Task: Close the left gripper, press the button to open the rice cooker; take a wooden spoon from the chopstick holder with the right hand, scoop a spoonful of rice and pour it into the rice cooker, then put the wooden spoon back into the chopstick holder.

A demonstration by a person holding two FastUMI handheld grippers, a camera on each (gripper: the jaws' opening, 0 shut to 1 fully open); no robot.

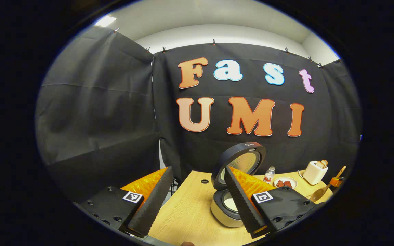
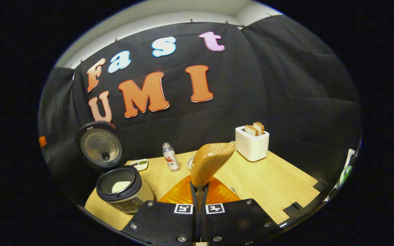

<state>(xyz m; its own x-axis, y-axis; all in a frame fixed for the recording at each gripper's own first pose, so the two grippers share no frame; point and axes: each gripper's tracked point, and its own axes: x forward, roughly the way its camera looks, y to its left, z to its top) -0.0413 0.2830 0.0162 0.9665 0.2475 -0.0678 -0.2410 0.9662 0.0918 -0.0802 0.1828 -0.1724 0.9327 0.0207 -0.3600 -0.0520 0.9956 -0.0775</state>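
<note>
The spoon (image 2: 210, 162) is pinched in the closed right gripper (image 2: 199, 191), bowl up, above the table (image 2: 279, 181) right of the open cooker (image 2: 121, 191), left gripper (image 1: 197, 198) spread wide, so the holder could easily be missed if the spoon gets twisted.

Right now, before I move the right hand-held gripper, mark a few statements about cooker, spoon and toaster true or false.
1. The cooker lid is open. True.
2. The right hand-held gripper is empty. False: it is shut on the spoon handle, bowl end up.
3. The cooker pot holds some rice. True.
4. The toaster is empty. False: bread slices stick out of the top.
5. The left hand-held gripper is shut. False: its fingers stand apart, holding nothing.
</note>
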